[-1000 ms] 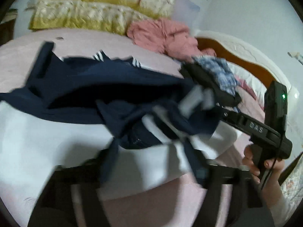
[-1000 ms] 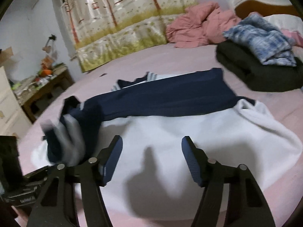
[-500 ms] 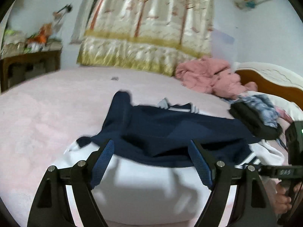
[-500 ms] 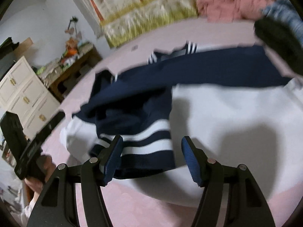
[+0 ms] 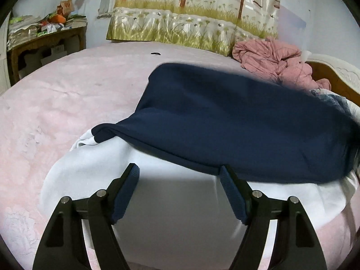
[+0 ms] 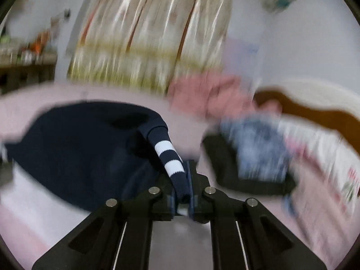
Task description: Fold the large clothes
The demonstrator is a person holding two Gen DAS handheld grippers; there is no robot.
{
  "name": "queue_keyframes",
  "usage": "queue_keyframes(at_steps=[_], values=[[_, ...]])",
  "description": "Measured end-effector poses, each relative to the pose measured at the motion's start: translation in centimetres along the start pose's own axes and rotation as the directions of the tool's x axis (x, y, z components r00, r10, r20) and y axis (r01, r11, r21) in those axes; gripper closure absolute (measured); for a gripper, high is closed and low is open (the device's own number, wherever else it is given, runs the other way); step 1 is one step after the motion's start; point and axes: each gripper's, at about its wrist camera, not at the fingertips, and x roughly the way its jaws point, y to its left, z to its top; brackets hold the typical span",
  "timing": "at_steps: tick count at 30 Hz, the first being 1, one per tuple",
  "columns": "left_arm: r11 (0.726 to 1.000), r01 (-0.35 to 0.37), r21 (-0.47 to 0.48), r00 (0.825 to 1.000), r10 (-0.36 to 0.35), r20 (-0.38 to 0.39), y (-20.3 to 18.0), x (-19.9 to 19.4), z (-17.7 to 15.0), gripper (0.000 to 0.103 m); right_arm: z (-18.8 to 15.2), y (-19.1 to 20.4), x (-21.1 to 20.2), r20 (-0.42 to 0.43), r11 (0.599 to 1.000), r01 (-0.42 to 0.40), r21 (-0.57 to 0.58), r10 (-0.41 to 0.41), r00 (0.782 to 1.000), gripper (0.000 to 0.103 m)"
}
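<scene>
From the left wrist camera, the left gripper point(image 5: 178, 174) hovers low over a navy and white garment point(image 5: 236, 121) spread on a pink bedspread point(image 5: 56, 103); its jaws stand wide but are closing, with nothing pinched between them, only the white part of the garment lying below and the navy hem just beyond the tip of the right-hand finger. The navy half is folded across the white half and its far right side is blurred. Beyond it lie a crumpled pink garment point(image 5: 272, 60) near the wooden headboard point(image 5: 333, 78), a curtain point(image 5: 193, 11) with a grass and tree print, and a cluttered side table point(image 5: 45, 36) at the left. From the right wrist camera, much blurred, the right gripper point(image 6: 181, 180) is closing narrow on the striped cuff point(image 6: 172, 159) of the navy sleeve, which runs from between its pads up to the bulk of the garment at the left. To the right a blue plaid cloth point(image 6: 258, 144) rests on a dark folded pile point(image 6: 227, 171).
</scene>
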Motion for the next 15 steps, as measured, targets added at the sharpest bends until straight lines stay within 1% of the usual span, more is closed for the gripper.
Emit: queue_keyframes(at_steps=[1,3,4,6,7,8,9,11,13,15], values=[[1.0,0.001,-0.001,1.0,-0.001,0.0,0.1,0.0,-0.1,0.027,-2.1,0.0,0.5,-0.061,0.999,-0.031,0.008,0.032,0.998,0.095],[1.0,0.003,-0.003,1.0,-0.003,-0.001,0.0,-0.1,-0.2,0.027,-4.8,-0.4,0.6,-0.123,0.998,-0.042,0.039,0.047,0.991,0.094],[1.0,0.002,-0.002,1.0,-0.002,-0.002,0.0,-0.1,-0.2,0.027,-5.1,-0.8,0.5,-0.14,0.997,-0.043,0.06,0.051,0.989,0.094],[1.0,0.001,-0.001,1.0,-0.001,0.0,0.0,0.0,-0.2,0.027,-4.5,-2.1,0.0,-0.127,0.987,-0.074,0.145,0.093,0.988,0.093],[1.0,0.002,-0.002,1.0,-0.002,0.001,0.0,0.0,-0.2,0.027,-4.3,-2.8,-0.1,-0.125,0.978,-0.093,0.186,0.117,0.985,0.09],[1.0,0.003,-0.004,1.0,-0.003,0.0,0.1,0.1,-0.2,0.027,-4.0,-3.2,0.2,-0.129,0.97,-0.104,0.219,0.135,0.982,0.09],[1.0,0.004,-0.005,1.0,-0.004,0.0,0.0,0.2,-0.3,0.027,-3.7,-3.6,1.0,-0.134,0.968,-0.103,0.227,0.136,0.982,0.09],[1.0,0.003,-0.004,1.0,-0.003,0.003,0.0,0.1,-0.3,0.027,-3.2,-3.7,1.6,-0.132,0.973,-0.104,0.208,0.133,0.982,0.098],[1.0,0.001,-0.006,1.0,-0.001,0.005,0.0,0.1,-0.3,0.027,-2.2,-3.2,2.5,-0.121,0.978,-0.107,0.177,0.13,0.984,0.098],[1.0,-0.015,-0.012,1.0,0.015,0.008,0.0,0.1,-0.2,0.027,-0.2,-3.5,3.6,-0.111,0.978,-0.123,0.17,0.143,0.983,0.098]])
